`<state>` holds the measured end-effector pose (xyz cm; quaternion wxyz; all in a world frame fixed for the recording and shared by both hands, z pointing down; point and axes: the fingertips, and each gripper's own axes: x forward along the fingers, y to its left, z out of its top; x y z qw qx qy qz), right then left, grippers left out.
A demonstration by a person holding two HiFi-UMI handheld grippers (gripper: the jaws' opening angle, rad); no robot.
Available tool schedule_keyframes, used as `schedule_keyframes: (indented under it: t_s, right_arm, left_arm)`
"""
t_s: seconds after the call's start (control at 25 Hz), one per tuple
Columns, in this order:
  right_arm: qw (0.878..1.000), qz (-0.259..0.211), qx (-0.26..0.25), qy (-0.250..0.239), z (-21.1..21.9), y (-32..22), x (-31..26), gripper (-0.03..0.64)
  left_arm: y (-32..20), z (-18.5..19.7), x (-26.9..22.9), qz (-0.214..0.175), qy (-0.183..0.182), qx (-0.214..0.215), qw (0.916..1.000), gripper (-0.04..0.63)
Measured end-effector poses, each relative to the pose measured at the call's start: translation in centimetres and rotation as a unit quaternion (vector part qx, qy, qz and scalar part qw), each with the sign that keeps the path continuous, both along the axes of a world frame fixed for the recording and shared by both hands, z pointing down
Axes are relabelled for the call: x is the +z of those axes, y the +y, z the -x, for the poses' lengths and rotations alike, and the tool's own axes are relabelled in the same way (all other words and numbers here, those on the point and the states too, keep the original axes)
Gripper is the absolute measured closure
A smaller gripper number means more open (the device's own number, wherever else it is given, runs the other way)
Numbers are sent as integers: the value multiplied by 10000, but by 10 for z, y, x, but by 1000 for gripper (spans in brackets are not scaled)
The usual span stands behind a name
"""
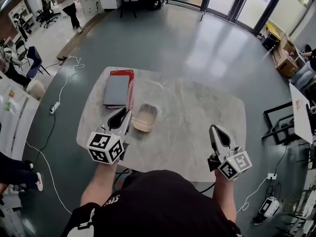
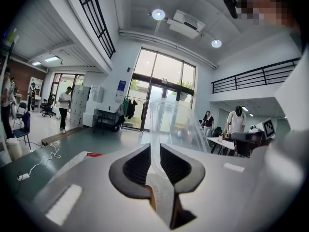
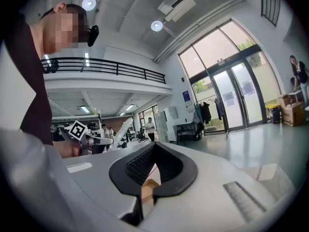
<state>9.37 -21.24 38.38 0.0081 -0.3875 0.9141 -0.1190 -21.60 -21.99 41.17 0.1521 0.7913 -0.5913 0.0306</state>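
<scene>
Grip check: your right hand-held gripper (image 3: 153, 151) is closed on nothing; your left hand-held gripper (image 2: 155, 153) pinches the edge of the clear, thin-walled plastic container (image 1: 145, 117), mid-left on the pale marble desk (image 1: 197, 127); it looks light, flexible and slippery, so the stiffer rim seems safest; beyond lies a grey book (image 1: 116, 89).

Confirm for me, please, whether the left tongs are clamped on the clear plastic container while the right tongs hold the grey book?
Not quite: the right tongs hold nothing. The right gripper view shows them shut and empty, and the head view shows the grey book lying well apart from them. The left tongs are indeed clamped on the clear plastic container.
</scene>
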Motion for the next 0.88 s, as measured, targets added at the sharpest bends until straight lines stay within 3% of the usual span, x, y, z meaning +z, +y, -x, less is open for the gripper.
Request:
schedule_keyframes:
  t_s: [0.52, 0.88]
  right_arm:
    - [9998, -162, 13, 94, 0, 12, -6, 604]
    - [9998, -163, 133, 67, -9, 15, -8, 604]
  left_arm:
    - [13, 4, -9, -130, 94, -95, 9998, 532]
    - [18, 8, -8, -135, -54, -169, 9998, 532]
